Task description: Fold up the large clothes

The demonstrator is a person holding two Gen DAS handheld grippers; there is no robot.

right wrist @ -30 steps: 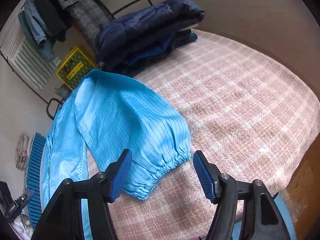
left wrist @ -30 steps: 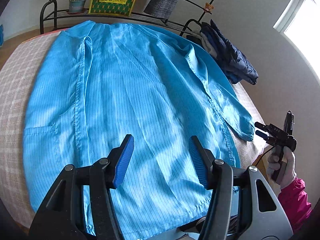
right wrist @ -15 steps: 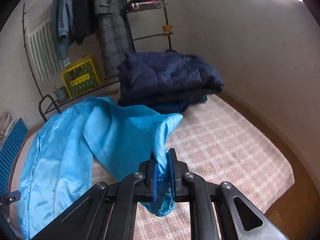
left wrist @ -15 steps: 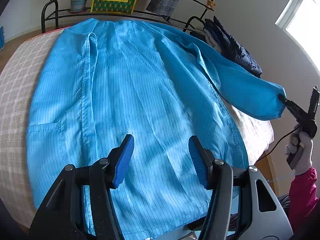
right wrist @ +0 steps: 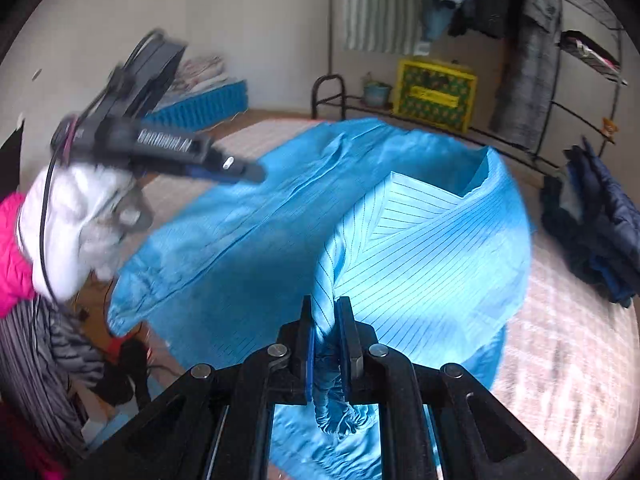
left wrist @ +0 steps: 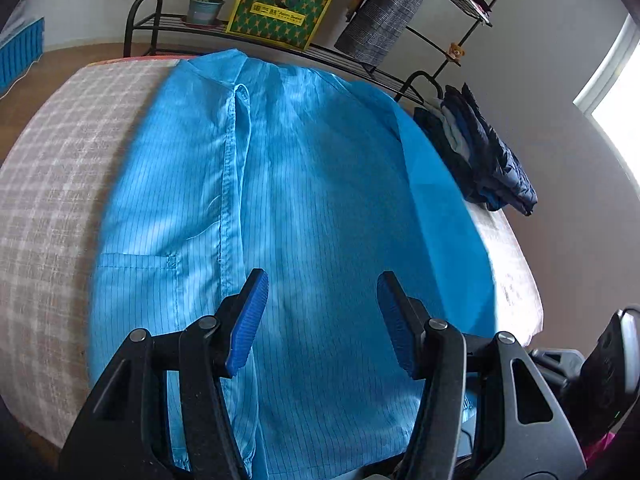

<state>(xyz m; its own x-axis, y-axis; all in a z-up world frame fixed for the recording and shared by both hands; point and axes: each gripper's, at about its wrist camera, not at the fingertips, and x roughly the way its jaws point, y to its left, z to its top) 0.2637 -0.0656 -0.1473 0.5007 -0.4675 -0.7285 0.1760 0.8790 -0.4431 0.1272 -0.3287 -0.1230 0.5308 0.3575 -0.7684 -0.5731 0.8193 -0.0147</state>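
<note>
so a second ago the sleeve lay out at the bed's [left wrist: 52, 184] right edge; now the right tool [right wrist: 326, 344] is clamped on its cuff [right wrist: 334, 420], swinging it over the blue coat [left wrist: 304, 208] spread mid-bed; left tool [left wrist: 320, 320] hovers wide, holding nothing; first fold underway, I'd say.

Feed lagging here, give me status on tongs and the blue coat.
Right tongs shut on sleeve cuff, lifted over the blue coat. Left tongs open, hovering above hem. Folded dark jackets beside coat, not blocking.
</note>
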